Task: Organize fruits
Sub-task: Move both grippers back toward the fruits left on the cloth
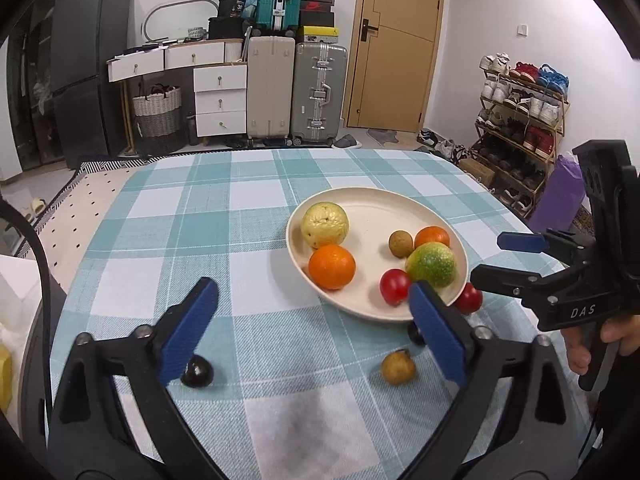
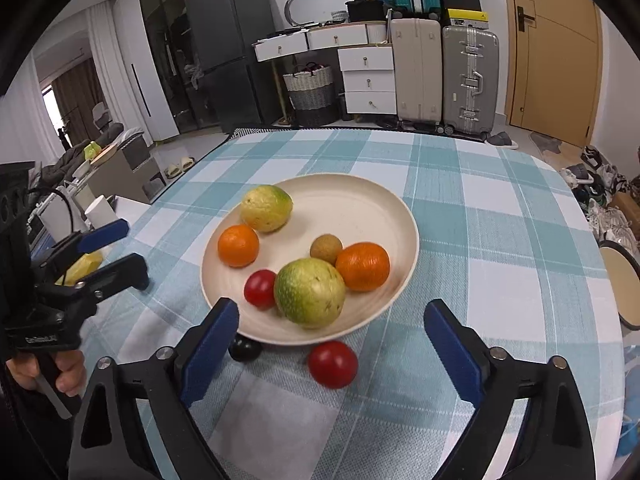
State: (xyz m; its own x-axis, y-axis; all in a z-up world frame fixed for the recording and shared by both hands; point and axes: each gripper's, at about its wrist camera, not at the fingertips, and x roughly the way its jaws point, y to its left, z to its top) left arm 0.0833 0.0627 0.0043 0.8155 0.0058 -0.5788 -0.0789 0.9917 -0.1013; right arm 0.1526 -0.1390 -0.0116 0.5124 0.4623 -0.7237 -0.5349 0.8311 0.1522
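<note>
- Left gripper fingers spread wide, holding nothing; right gripper likewise.
- Plate of fruit mid-tabletop.
- Tomato, black fruit, brown fruit loose beside the plate's near rim.

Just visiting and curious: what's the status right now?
Left gripper and right gripper open, empty. Six fruits on plate. Red tomato, brown longan, two dark fruits on tablecloth. Nothing blocking.
</note>
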